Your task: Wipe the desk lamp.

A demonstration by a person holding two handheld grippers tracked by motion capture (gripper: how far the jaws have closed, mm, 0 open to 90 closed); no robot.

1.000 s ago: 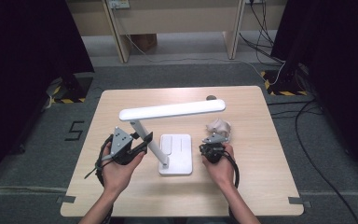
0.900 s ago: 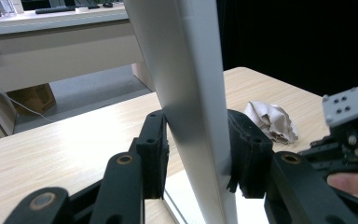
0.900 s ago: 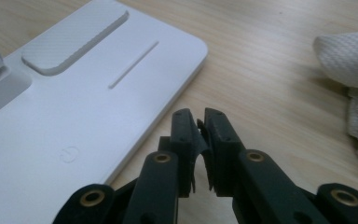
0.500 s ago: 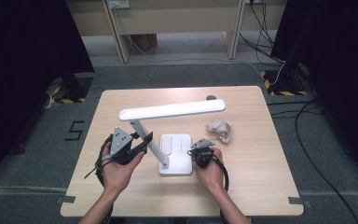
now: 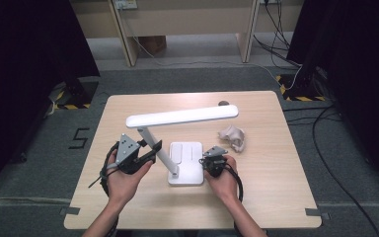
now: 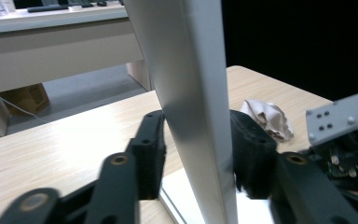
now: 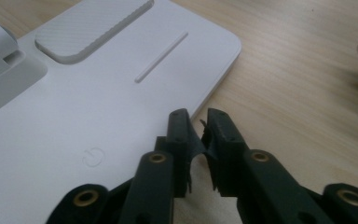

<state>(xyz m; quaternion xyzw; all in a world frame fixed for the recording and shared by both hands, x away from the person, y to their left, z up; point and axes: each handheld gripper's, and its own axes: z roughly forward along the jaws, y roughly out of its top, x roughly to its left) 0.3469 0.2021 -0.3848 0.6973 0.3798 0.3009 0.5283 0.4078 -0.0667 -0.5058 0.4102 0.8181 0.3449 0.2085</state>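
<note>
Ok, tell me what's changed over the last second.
The right gripper left the crumpled cloth and came to the lamp base; its jaws have just been opening, nothing between them. The left gripper stayed around the lamp arm, jaws just opening. Lamp and cloth unmoved.

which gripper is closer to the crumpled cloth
Right. The right gripper sits at the lamp base's edge, just short of the crumpled cloth; the left gripper straddles the lamp stem, farther away.
</note>
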